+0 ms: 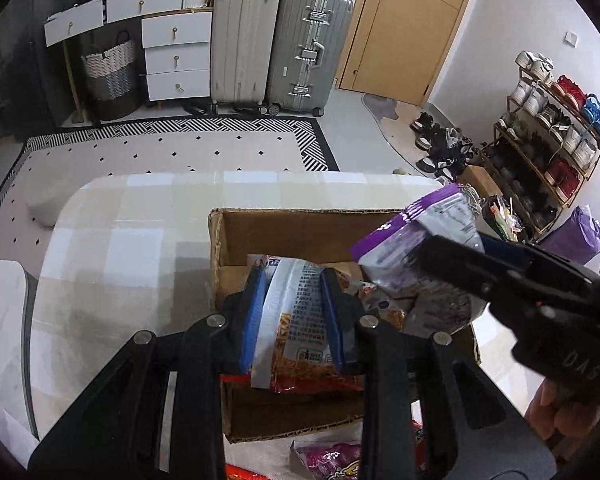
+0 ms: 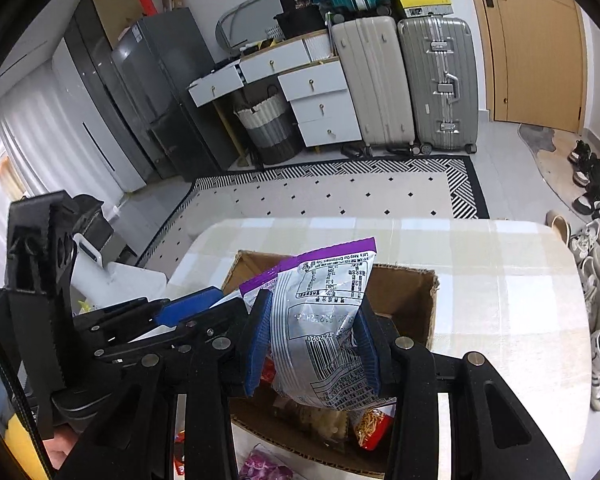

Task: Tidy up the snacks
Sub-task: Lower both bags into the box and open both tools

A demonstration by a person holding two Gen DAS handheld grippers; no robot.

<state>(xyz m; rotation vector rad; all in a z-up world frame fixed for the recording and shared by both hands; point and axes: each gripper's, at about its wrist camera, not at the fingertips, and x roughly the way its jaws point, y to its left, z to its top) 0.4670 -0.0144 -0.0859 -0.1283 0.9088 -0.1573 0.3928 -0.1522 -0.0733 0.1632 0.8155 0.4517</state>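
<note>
An open cardboard box [image 1: 296, 232] stands on a checked tablecloth, with several snack packets inside. My left gripper [image 1: 294, 284] is shut on a silver and orange snack packet [image 1: 296, 320], held over the box. My right gripper [image 2: 314, 312] is shut on a purple and silver snack bag [image 2: 324, 320], also above the box [image 2: 412, 296]. In the left wrist view the right gripper [image 1: 448, 256] comes in from the right with the purple bag [image 1: 416, 232]. The left gripper's blue pad [image 2: 188, 308] shows at the left of the right wrist view.
A pink packet [image 1: 332, 460] lies on the table [image 1: 140, 240] in front of the box, with a red one beside it. Beyond the table are a patterned rug [image 1: 172, 148], two suitcases [image 1: 280, 44], white drawers, a woven basket and a shoe rack [image 1: 548, 136].
</note>
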